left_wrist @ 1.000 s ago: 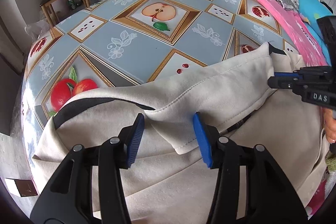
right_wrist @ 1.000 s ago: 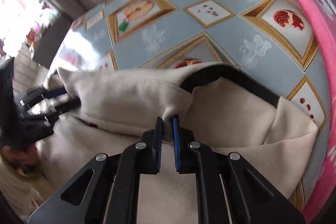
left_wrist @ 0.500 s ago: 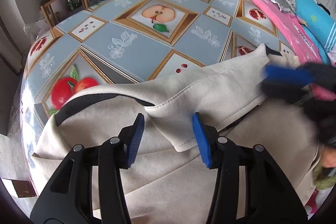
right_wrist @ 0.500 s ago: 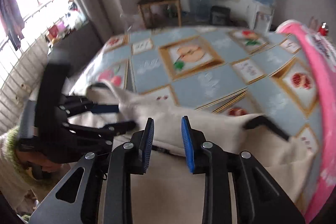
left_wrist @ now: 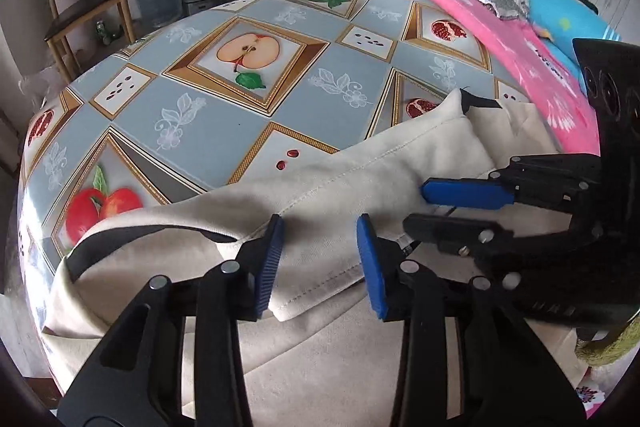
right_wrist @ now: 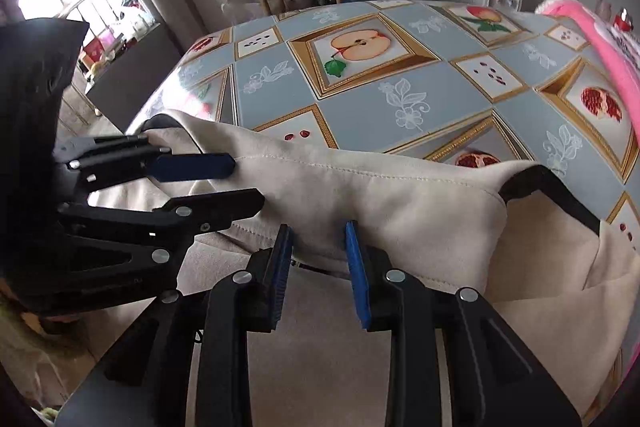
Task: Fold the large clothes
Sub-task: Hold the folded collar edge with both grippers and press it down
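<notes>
Two grippers hang over one beige garment (left_wrist: pixel 352 187) spread on a table (left_wrist: pixel 224 115) covered in a blue-grey cloth printed with apples and pomegranates. From the left wrist view, the left gripper (left_wrist: pixel 320 263) has its jaws parted wide, and a folded flap of the garment with a stitched hem lies between and just ahead of the blue pads (left_wrist: pixel 270 263); the cloth is not pinched. Off to that gripper's right, close by, the right gripper (left_wrist: pixel 444 211) comes in sideways with its fingers apart, over the same folded flap. Whether its lower finger touches the fabric cannot be told.

From the right wrist view, the right gripper (right_wrist: pixel 318 267) is likewise open, its blue pads (right_wrist: pixel 356 271) standing either side of the flap's near hem without closing on it. To its left sits the left gripper (right_wrist: pixel 244 183), jaws spread, one finger above the other at the flap's left end.

Beyond both tools the flap runs across the table as a long ridge, and a black trim (right_wrist: pixel 560 199) edges the garment at the right corner ahead of the right gripper; a matching black band (left_wrist: pixel 132 239) shows ahead and to the left of the left gripper. Past the garment lies bare tablecloth, with a pink blanket (left_wrist: pixel 500 39) along the far right edge and a wooden chair (left_wrist: pixel 80 7) farther back on the left
</notes>
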`<state>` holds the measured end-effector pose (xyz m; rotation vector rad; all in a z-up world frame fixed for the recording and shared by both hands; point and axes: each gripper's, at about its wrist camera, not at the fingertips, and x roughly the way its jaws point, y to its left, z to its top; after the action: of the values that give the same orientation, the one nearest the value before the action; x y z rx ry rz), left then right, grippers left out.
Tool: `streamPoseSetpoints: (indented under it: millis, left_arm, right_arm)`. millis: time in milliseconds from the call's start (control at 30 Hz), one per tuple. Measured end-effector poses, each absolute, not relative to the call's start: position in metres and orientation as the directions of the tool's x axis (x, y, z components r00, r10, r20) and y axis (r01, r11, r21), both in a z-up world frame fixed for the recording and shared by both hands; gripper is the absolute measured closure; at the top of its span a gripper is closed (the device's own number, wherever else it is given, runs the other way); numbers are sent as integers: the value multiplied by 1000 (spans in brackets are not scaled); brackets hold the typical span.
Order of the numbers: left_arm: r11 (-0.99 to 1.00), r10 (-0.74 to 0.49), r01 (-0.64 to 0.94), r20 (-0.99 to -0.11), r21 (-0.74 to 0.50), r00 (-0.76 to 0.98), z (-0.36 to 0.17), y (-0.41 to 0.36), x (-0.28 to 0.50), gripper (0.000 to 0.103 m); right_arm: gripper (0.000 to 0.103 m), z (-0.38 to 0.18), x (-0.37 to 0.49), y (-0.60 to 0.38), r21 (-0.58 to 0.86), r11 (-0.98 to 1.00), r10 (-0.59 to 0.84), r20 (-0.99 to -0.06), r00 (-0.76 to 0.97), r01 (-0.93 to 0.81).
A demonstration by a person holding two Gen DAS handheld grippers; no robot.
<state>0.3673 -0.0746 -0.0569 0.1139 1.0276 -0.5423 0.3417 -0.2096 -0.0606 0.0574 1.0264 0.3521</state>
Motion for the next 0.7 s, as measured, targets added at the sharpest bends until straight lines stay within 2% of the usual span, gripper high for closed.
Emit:
streamPoseSetpoints:
  millis: [133, 233, 467, 600, 700]
  left_arm:
    - [859, -366, 493, -840, -139, 401, -61, -75, 364, 67]
    - [860, -367, 491, -836, -138, 408, -62, -75, 363, 67]
    - [857, -404, 485, -812, -175, 420, -65, -67, 360, 67]
    - [857, -417, 477, -807, -196, 418, -65, -64, 360, 67]
    - [856, -428, 473, -800, -209, 420, -65, -61, 359, 67]
  right_arm:
    - [75, -45, 340, -218, 152, 964, 248, -804, 540, -216]
    - [74, -67, 349, -220, 130, 974, 206, -850, 485, -187]
    - [74, -52, 349, -223, 149, 974, 219, -822, 525, -172]
    - [73, -68, 358, -225, 156, 975, 216, -839, 499, -160]
    - [73, -51, 356, -224, 180, 972, 231, -830, 508, -149]
